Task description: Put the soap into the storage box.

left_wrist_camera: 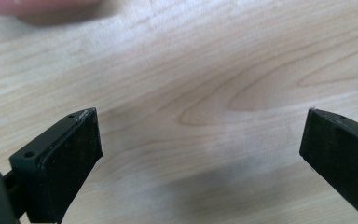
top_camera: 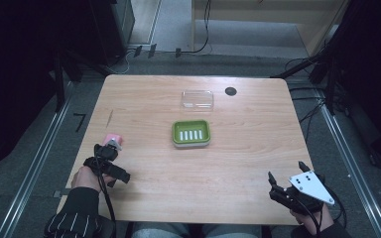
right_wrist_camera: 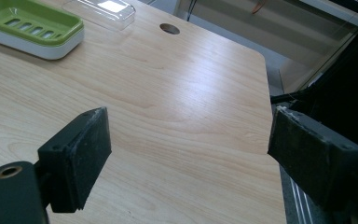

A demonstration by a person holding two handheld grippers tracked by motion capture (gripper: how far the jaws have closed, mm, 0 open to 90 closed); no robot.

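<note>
A: Soap bar [top_camera: 112, 139], pink, sits near the table's [top_camera: 228, 163] left edge, just ahead of the left gripper [top_camera: 113, 147]. Touching or a hair apart, can't tell from the high view.

B: Left gripper state?

A: Jaws wide apart, nothing between them. In the left gripper view only bare wood lies between the jaws, with a pink blur at the top left corner, so the soap lies forward and slightly to one side of the gripper's line.

B: Long axis?

A: Too small to call. Looks roughly across the table, not sure.

B: Right gripper [top_camera: 287, 179]?

A: Also spread wide, holding nothing, at the near right corner, well apart from the soap. Left hand is far nearer.

B: Where would it go?

A: My guess is the green soap dish [top_camera: 191, 133] at table centre, to the right and slightly beyond the soap. Clear lid [top_camera: 197, 99] lies farther back, apart from the dish.

B: Room?

A: Open wood between soap and dish. Left edge is close behind the soap, so a nudge outward could be risky.
</note>
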